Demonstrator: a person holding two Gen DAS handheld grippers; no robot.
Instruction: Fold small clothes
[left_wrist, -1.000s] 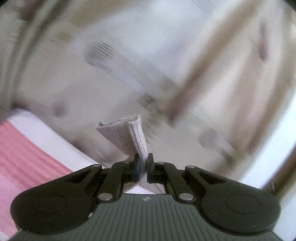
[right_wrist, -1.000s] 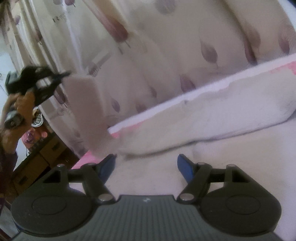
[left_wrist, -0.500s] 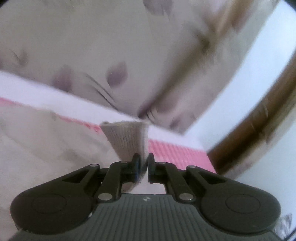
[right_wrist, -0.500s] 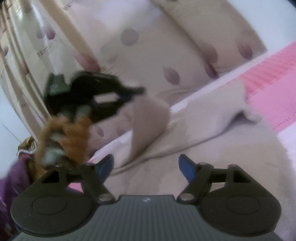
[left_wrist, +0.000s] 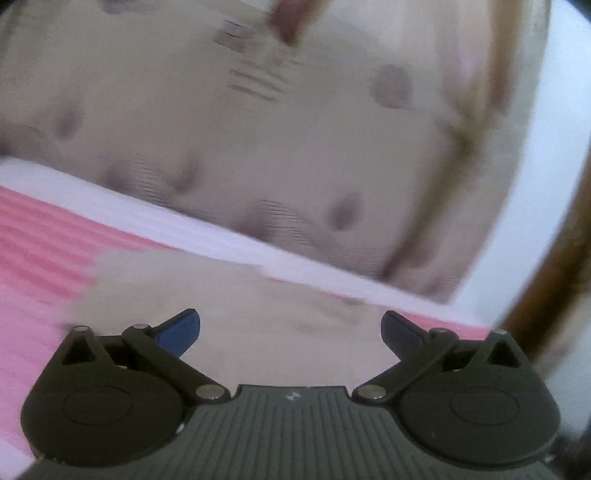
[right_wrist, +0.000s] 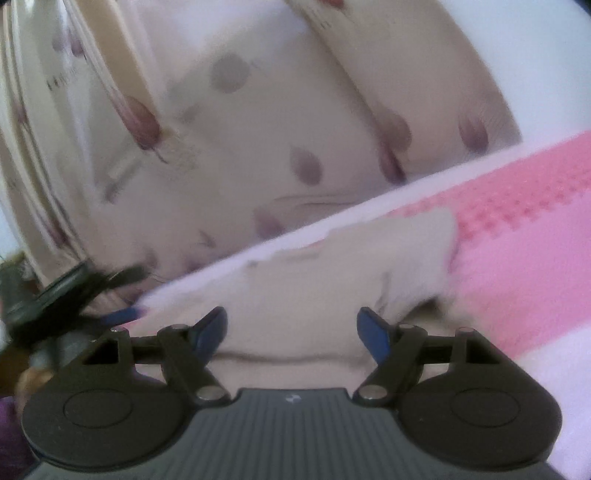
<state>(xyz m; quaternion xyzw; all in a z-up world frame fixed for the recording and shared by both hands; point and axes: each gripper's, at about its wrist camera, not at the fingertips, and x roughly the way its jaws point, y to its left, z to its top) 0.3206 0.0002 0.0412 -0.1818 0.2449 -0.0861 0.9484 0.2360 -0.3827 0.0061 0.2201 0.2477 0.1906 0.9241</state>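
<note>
A small beige knit garment (right_wrist: 314, 288) lies flat on the pink and white mat (right_wrist: 517, 240). It also shows, blurred, in the left wrist view (left_wrist: 221, 295). My left gripper (left_wrist: 290, 328) is open and empty just above the garment. My right gripper (right_wrist: 291, 328) is open and empty over the garment's near part. The left gripper shows as a dark blur at the left edge of the right wrist view (right_wrist: 74, 299).
A cream curtain with purple leaf print (right_wrist: 240, 129) hangs right behind the mat's far edge, and shows in the left wrist view too (left_wrist: 258, 147). A brown wooden frame (left_wrist: 554, 258) stands at the right.
My left gripper has opened and let go of the garment's ribbed edge. The garment has dropped flat onto the mat. Both grippers have moved lower toward it.
</note>
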